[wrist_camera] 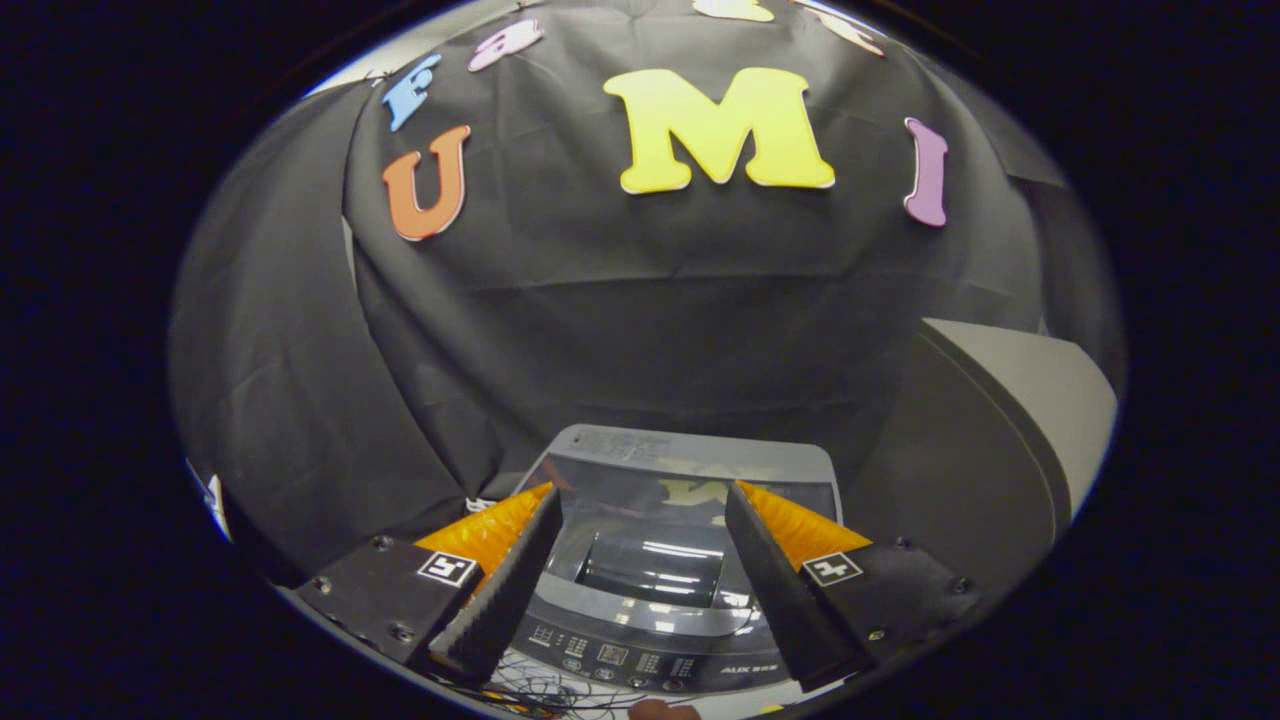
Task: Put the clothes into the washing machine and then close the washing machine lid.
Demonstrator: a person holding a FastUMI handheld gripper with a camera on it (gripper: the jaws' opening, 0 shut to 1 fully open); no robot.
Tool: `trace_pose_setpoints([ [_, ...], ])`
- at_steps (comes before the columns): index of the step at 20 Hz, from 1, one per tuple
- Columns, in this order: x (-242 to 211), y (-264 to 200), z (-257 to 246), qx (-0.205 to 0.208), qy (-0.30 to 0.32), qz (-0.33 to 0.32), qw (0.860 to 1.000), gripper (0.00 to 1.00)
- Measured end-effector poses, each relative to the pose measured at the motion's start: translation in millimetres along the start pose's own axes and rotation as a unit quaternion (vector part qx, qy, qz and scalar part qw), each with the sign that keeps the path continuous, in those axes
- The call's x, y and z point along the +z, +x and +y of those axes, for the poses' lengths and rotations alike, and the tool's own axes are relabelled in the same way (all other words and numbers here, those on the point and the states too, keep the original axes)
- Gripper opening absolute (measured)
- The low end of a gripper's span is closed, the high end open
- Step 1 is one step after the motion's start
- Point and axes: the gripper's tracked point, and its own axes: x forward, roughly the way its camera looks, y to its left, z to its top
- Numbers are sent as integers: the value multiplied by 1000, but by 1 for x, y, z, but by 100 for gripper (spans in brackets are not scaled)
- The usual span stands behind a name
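Fingers spread wide and empty above a small washing machine whose lid looked closed

The gripper (640,570) hung over the washing machine (660,560), its two fingers (505,590) far apart with nothing between them. The machine sat just ahead and below, its glossy lid (655,545) apparently lying flat over the tub, the control panel (620,655) at the near edge. No clothes could be made out. A grey box (1000,440) stood to the right, and loose cables (560,690) lay in front of the machine. The likely risk: with the lid down, nothing could go in until it was lifted, and a finger might slip on the smooth surface or catch the cables
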Motion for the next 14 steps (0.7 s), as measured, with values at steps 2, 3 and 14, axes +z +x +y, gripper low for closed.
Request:
trace_pose_setpoints([
  [2, 10, -34, -6, 9, -5, -27, 1000, 100],
  [3, 16, -54, -11, 12, -4, -43, 999, 100],
  [14, 3, -395, -111, -63, 2, -194, 979, 100],
])
